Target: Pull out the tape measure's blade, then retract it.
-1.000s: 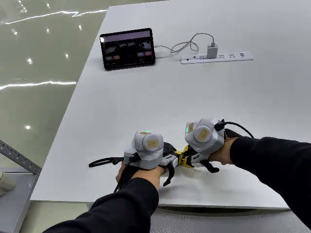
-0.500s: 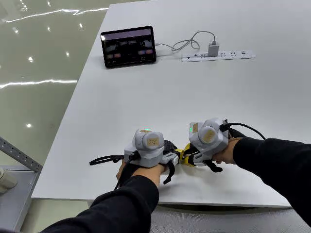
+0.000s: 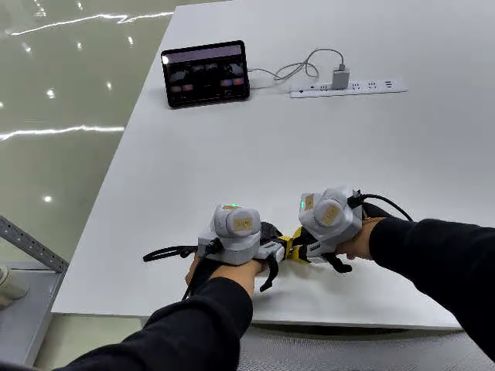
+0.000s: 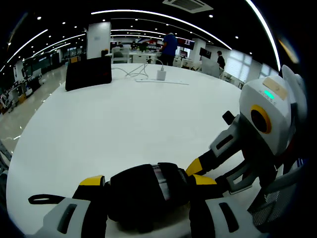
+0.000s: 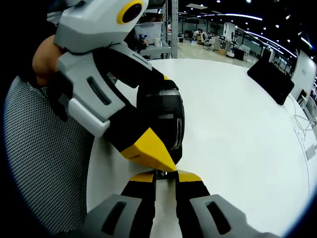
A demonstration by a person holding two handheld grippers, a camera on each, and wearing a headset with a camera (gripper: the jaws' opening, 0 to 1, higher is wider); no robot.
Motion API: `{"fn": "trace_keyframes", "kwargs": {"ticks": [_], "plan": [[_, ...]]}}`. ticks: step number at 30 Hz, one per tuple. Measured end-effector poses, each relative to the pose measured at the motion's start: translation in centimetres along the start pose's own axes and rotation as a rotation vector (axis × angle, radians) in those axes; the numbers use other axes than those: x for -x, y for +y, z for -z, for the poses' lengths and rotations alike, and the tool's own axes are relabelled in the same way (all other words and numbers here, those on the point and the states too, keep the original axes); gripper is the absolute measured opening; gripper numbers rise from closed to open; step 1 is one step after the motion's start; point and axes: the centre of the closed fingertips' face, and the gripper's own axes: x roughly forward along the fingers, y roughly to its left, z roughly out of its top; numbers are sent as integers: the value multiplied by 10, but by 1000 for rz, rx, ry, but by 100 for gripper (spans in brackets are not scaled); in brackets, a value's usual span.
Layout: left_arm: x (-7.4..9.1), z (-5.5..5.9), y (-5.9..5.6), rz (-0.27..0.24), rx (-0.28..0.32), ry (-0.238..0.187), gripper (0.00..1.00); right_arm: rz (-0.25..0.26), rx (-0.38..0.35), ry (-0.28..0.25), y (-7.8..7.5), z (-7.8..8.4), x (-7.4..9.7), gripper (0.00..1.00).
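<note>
In the head view the left gripper (image 3: 272,251), at 9 o'clock, clamped the black tape measure (image 4: 148,191) by its case, close to the table's (image 3: 325,131) 6 o'clock edge. From 3 o'clock, the right gripper (image 5: 165,176) seemed pinched on the blade tip (image 5: 166,173), right at the case. The pull axis likely ran 9-to-3, with bare table open toward 3 o'clock.

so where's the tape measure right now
Head view, white table's near edge: the tape measure is clamped in the left gripper, with the right gripper just right of it.
</note>
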Motion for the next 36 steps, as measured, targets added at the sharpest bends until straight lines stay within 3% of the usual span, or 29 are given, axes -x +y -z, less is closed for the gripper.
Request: {"fn": "trace_keyframes", "kwargs": {"ticks": [25,36], "plan": [[0,1,0,0,-4,-10,65,17,6,-12,0,-1,-1,12],[0,1,0,1,-6,-17,66,81,-56,-23,-12,5,16,38]]}}
